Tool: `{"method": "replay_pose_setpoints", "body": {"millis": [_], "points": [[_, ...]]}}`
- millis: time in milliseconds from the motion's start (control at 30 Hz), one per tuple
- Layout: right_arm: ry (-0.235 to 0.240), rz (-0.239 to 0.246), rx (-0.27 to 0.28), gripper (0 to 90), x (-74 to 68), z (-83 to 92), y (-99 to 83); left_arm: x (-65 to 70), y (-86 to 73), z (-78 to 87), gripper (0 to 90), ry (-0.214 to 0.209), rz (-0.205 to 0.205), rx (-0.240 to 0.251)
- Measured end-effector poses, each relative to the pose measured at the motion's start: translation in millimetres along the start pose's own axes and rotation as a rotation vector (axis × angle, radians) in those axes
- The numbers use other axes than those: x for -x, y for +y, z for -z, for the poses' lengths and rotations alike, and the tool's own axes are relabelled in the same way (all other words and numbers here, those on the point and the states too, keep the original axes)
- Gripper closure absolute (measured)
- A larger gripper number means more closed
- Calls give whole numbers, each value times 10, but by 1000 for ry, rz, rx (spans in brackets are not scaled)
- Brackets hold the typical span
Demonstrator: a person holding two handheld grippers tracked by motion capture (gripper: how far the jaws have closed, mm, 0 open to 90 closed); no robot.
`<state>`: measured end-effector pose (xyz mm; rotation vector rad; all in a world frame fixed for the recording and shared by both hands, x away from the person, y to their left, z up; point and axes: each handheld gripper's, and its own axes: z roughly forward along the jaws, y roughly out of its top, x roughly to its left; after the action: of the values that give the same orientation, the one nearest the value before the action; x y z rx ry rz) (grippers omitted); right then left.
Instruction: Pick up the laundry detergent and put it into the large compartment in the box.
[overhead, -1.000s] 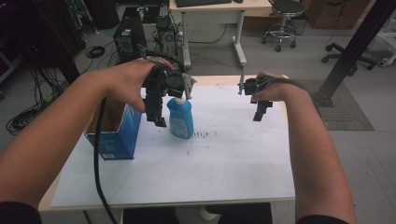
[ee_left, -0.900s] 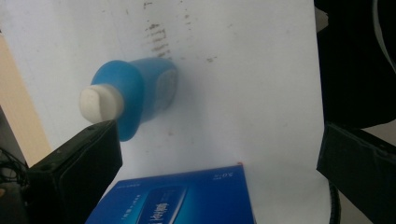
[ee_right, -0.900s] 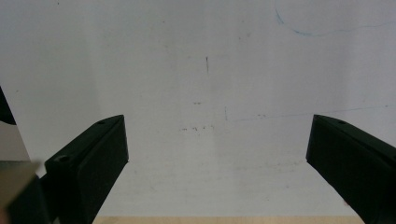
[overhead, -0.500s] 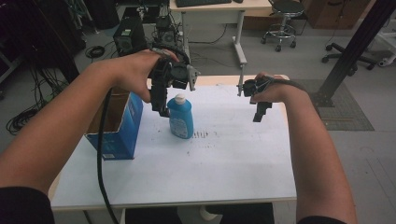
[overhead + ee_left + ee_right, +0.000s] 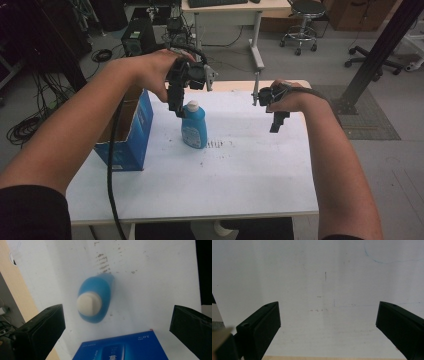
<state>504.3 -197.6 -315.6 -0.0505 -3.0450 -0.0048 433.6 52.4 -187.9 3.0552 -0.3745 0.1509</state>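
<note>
Our left gripper (image 5: 117, 322) hangs wide open above the blue bottle (image 5: 193, 125), standing upright on the desk (image 5: 240, 170) just beside the blue box (image 5: 131, 131); our right gripper (image 5: 328, 322) gapes empty, well apart

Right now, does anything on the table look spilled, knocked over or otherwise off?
Nothing is spilled or tipped. The blue bottle stands upright with its white cap on, beside the open blue box. The one oddity is a patch of dark smudges on the white tabletop right beside the bottle; it looks like dry marking, not liquid.
</note>
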Motion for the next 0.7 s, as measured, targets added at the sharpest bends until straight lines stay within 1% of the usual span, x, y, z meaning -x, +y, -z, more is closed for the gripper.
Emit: {"method": "replay_pose_setpoints", "body": {"millis": [167, 233, 333, 433, 500, 567, 700], "points": [[-4, -5, 8, 55, -6, 26, -26, -42, 39, -62, 2, -10, -18, 2], [-7, -6, 10, 55, -3, 32, -38, -46, 41, -75, 2, -13, -14, 4], [-8, -15, 3, 55, -7, 38, -60, -93, 43, -129, 2, -16, -22, -3], [-8, -10, 8, 55, -5, 31, -76, -133, 26, -175, 2, -15, -19, -7], [-8, -12, 7, 55, -7, 31, -82, -146, 18, -192, 2, -13, -18, -6], [-7, -16, 2, 55, -6, 26, -95, -182, -9, -244, 2, -11, -14, -10], [-5, -19, -1, 55, -2, 15, -98, -203, -33, -290, 2, -11, -10, -16]]}}
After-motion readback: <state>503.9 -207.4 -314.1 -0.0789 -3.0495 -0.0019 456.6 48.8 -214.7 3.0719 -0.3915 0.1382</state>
